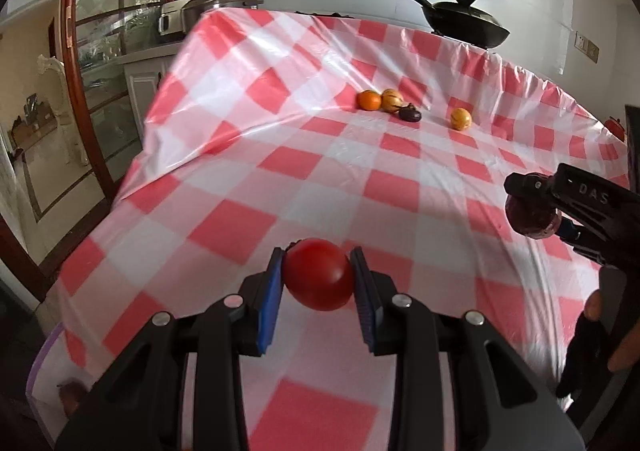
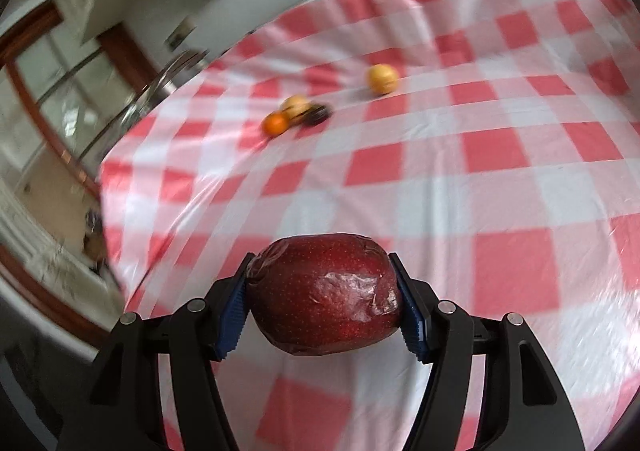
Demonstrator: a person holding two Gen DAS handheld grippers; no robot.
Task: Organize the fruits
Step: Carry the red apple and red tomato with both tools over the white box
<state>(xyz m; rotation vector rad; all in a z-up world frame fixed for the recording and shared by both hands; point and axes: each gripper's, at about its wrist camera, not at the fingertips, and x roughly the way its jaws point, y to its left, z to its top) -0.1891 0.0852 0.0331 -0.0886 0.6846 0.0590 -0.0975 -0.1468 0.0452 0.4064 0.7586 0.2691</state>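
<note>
My left gripper (image 1: pixel 319 275) is shut on a red tomato (image 1: pixel 319 275) and holds it above the checked tablecloth (image 1: pixel 224 195). My right gripper (image 2: pixel 324 309) is shut on a dark red apple wrapped in plastic film (image 2: pixel 324 309); it also shows at the right of the left wrist view (image 1: pixel 531 216). Far across the table lie an orange (image 1: pixel 368 100), a striped yellow fruit (image 1: pixel 391 100), a small dark purple fruit (image 1: pixel 410 114) and another yellow fruit (image 1: pixel 461 118). The same group shows blurred in the right wrist view: the orange (image 2: pixel 275 124) and the lone yellow fruit (image 2: pixel 383 78).
A black lidded pan (image 1: pixel 464 21) stands at the table's far edge. A steel cooker (image 1: pixel 208 11) sits on a counter at the back left. A glass-door cabinet (image 1: pixel 104 63) is to the left. A white board with a purple rim (image 1: pixel 42 371) lies at the near left.
</note>
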